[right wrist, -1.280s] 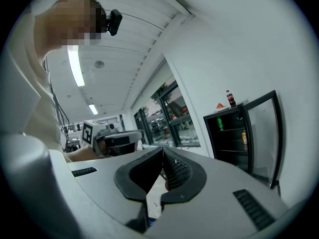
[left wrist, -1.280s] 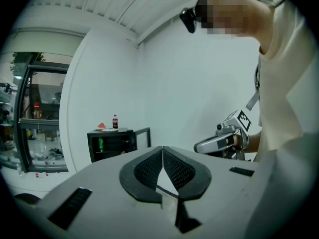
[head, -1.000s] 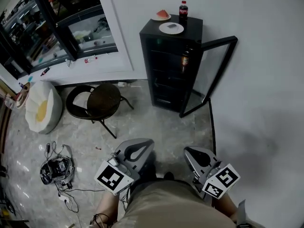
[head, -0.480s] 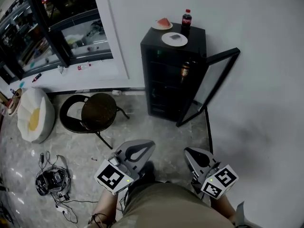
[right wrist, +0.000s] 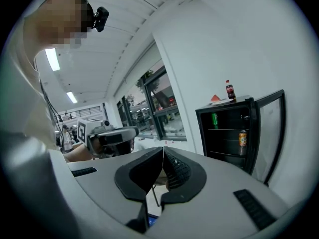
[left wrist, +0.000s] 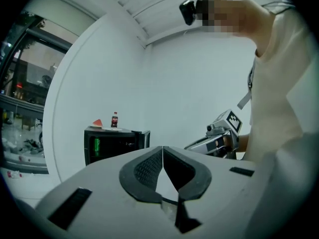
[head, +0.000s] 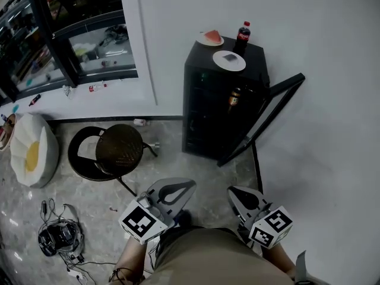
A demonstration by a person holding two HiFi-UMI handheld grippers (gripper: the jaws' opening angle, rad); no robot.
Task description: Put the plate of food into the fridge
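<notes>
White round plate [head: 228, 60] with a dark food piece sits atop the black mini fridge [head: 214, 105], well ahead. Likely rigid, brittle and slick: grip the rim, keep it level. Left tongs [left wrist: 162, 148] and right tongs [right wrist: 163, 149] are clenched, empty.

No legible text or labels

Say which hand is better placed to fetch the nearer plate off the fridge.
Probably right: the right hand-held gripper lines up with the fridge and nearer plate; the left hand-held gripper sits toward the chair. Both are shut.
</notes>
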